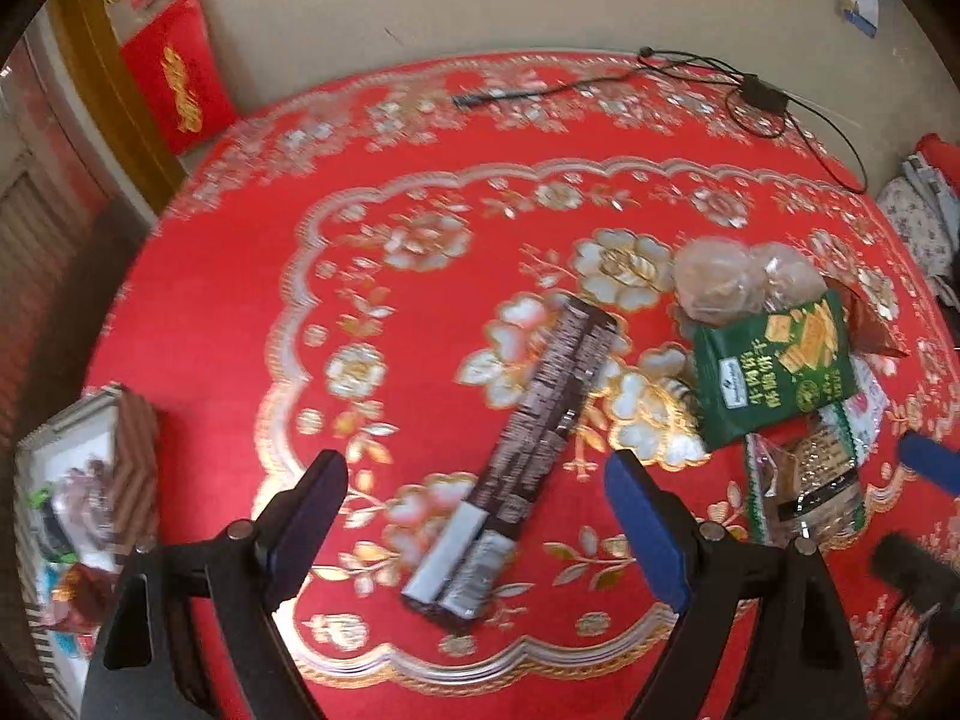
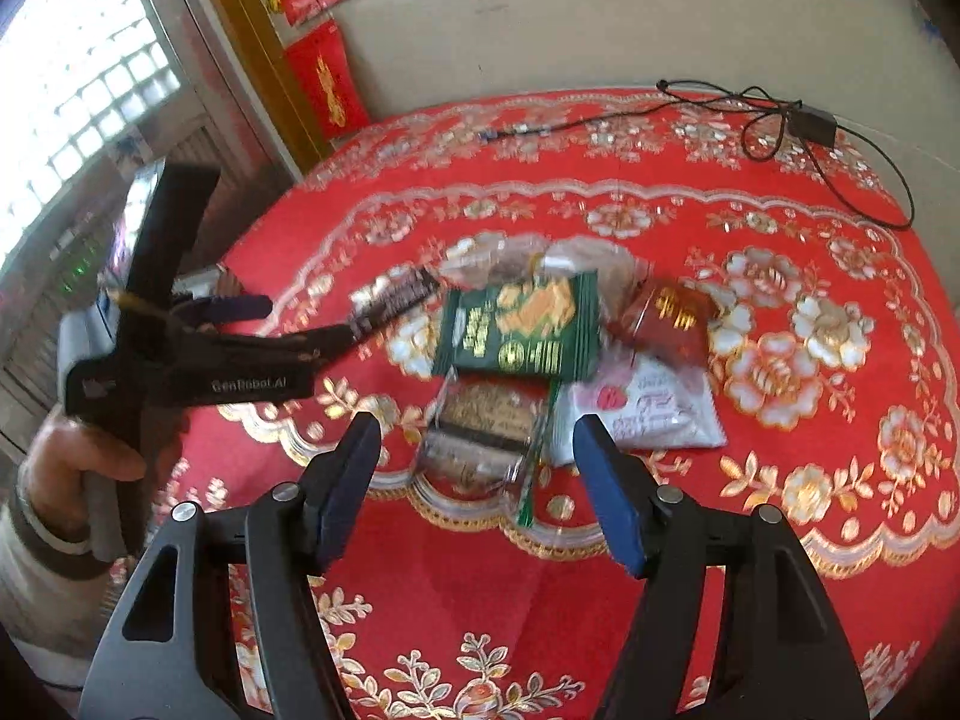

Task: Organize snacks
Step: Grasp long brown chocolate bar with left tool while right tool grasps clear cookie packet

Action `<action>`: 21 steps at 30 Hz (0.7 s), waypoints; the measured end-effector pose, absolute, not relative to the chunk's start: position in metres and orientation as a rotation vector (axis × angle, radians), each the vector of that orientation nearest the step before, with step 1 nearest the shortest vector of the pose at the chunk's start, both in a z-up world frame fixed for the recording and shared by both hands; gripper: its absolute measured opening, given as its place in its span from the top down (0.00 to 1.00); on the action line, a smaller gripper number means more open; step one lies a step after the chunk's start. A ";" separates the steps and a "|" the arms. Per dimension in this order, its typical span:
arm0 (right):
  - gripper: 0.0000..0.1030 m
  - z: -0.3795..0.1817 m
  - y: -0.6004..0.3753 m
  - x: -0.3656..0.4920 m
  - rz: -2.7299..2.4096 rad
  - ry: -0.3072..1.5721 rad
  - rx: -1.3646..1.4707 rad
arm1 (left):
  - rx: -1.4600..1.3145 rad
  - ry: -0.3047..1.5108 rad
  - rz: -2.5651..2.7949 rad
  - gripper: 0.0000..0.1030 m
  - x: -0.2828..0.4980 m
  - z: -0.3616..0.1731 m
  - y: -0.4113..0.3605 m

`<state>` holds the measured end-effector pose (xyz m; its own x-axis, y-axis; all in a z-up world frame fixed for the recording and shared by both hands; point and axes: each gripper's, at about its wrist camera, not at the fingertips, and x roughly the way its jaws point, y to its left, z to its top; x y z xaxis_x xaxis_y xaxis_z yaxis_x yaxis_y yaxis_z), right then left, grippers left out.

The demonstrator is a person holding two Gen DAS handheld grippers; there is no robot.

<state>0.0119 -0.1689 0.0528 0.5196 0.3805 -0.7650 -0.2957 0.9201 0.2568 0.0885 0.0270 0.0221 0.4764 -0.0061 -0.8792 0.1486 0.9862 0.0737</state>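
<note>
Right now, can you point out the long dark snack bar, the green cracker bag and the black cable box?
long dark snack bar (image 1: pixel 540 414), left wrist view, middle of the printed wrapper.
green cracker bag (image 1: pixel 774 369), left wrist view, centre of the bag's front.
black cable box (image 2: pixel 811 125), right wrist view, top of the box.

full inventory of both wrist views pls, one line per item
long snack pack: 1, dark brown with silver end, lying alone left of the pile
green cracker bag: 1, green, on top of the pile
clear packs: at least 2, see-through, behind the green bag
dark red pouch: 1, right of the green bag
white pouch: 1, white, front right of the pile
clear tray pack: 1, brownish contents, front of the pile
tablecloth: 1, red with floral pattern
cable with black box: 1, black, far edge
box: 1, striped, table's left edge
left hand-held gripper: open, over the long pack
right hand-held gripper: open, empty, in front of the pile
hand: 1, holding the left tool
</note>
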 end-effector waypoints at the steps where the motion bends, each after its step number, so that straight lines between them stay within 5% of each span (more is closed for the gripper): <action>1: 0.35 0.049 -0.164 0.011 0.404 0.948 0.080 | 0.144 1.076 -0.099 0.14 0.090 0.021 0.027; 15: 0.35 0.036 -0.120 0.042 0.739 0.979 -0.394 | 0.112 1.106 -0.081 0.14 0.093 0.015 0.036; 21: 0.35 0.027 -0.133 0.047 0.725 1.025 -0.364 | 0.116 1.109 -0.091 0.14 0.093 0.016 0.034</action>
